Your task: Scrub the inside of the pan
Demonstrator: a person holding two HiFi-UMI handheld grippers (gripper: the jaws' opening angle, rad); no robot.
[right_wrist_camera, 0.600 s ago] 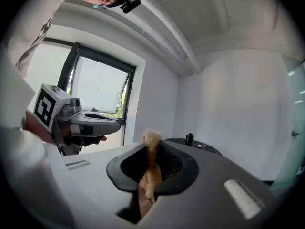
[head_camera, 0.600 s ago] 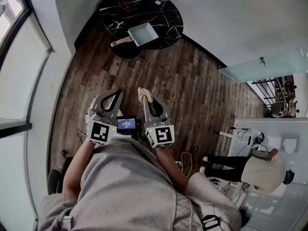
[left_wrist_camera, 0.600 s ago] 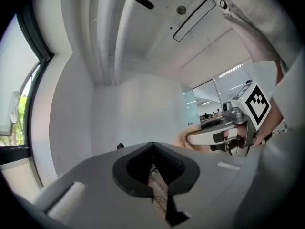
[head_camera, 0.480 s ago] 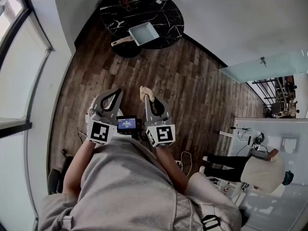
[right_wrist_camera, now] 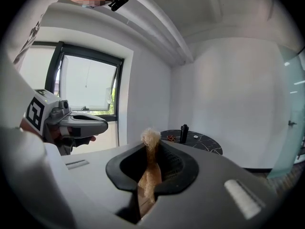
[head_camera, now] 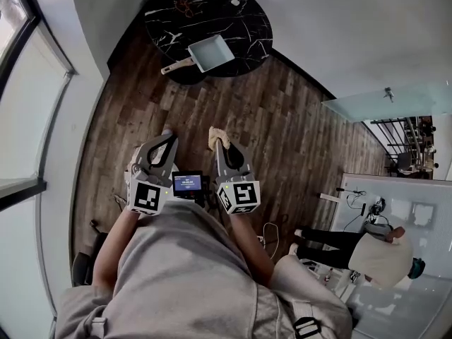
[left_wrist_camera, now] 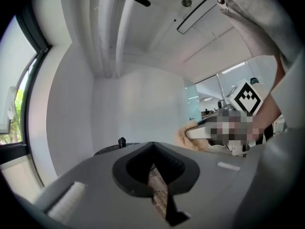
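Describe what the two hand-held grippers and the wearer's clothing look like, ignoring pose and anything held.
Both the left gripper and right gripper are pale grey plastic, their tongs tapering around a dark teardrop opening. Each carries a white cube with black square markers. A small lit screen sits between them. The person wears a grey sweatshirt.

Square pan (head_camera: 210, 53) on dark table (head_camera: 240, 16); tan cloth (head_camera: 216, 137) in right claw (head_camera: 221, 147).
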